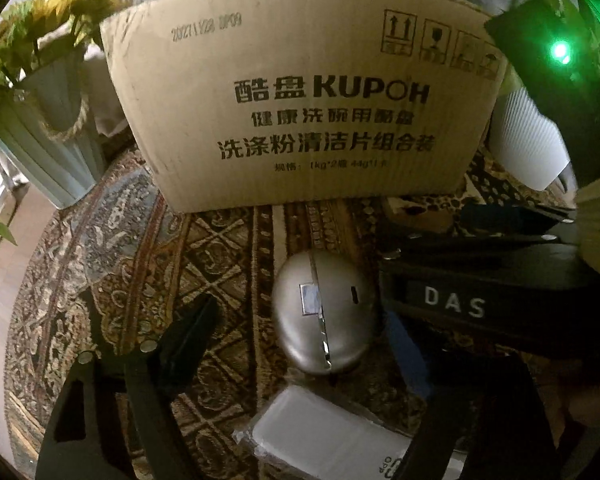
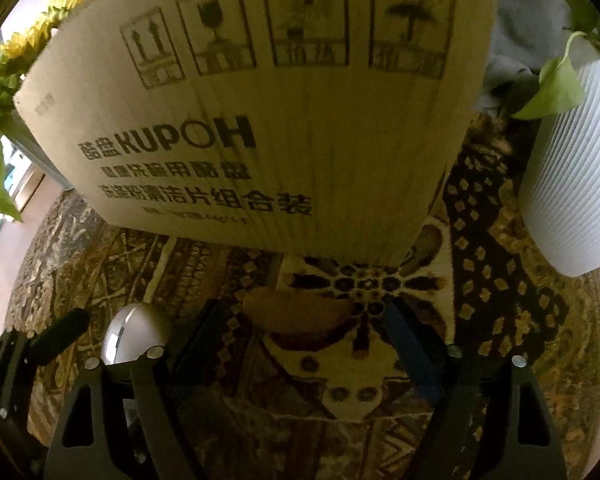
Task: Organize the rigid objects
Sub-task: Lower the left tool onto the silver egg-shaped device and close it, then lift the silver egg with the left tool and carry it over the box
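I am looking down on a round table covered by a patterned brown and gold woven cloth [image 1: 228, 248]. Standing at its far side is a large brown cardboard box printed with black KUPOH lettering [image 1: 308, 112], its printed wall facing both cameras. To the box's left is sitting a pale ribbed vase holding yellow sunflowers [image 1: 56, 120]; to its right is standing a white ribbed cylindrical pot with green leaves [image 2: 572, 168].

In the left wrist view, the silver egg-shaped metal case with a seam down its middle [image 1: 322, 314] is lying on the cloth in front of the box, well apart from it. Just below it is lying a flat pale grey rectangular packet [image 1: 320, 436], partly cut off by the frame edge.

My left gripper [image 1: 304, 344] is hovering with its fingers spread either side of the silver case; I am seeing no contact. My right gripper [image 2: 304, 344] is hanging over the cloth's light floral medallion, fingers spread, with a brown elongated object [image 2: 296, 312] lying between them, untouched. I cannot tell what that object is.
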A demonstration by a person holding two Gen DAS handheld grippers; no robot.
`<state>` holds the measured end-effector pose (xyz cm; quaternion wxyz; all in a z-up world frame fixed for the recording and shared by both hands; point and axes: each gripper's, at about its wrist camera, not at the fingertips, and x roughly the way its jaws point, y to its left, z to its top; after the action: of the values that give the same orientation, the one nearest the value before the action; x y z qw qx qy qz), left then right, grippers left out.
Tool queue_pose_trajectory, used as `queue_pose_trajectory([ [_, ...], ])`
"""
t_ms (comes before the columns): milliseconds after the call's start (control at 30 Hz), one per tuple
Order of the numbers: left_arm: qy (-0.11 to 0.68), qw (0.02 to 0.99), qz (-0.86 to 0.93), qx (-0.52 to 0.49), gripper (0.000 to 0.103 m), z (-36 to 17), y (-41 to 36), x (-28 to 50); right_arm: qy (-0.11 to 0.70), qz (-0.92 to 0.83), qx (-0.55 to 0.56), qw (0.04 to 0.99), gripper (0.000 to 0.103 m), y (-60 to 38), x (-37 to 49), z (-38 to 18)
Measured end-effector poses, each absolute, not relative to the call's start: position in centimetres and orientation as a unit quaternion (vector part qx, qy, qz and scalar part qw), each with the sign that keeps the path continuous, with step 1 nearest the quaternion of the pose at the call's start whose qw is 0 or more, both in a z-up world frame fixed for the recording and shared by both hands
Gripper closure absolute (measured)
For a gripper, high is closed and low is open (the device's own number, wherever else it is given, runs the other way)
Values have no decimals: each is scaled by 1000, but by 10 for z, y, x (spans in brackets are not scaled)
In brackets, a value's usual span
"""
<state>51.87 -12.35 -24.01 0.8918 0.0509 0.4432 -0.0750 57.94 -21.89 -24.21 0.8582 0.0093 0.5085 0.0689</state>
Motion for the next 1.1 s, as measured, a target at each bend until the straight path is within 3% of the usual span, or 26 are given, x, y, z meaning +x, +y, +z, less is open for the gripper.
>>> queue_pose_trajectory([
  [133,454,886,-80,47,44,-245,-122,521,508,59,-2,860,28,-215,582,-247],
  [200,457,885,-81,46,50,-246,-120,521,504,52,-8,862,36,-214,581,-248],
  [300,453,886,-82,50,50,-246,-121,520,499,47,-10,865,45,-217,581,-250],
  [1100,392,916,-72,42,50,-193,-95,500,453,25,16,891,45,-234,523,-189],
])
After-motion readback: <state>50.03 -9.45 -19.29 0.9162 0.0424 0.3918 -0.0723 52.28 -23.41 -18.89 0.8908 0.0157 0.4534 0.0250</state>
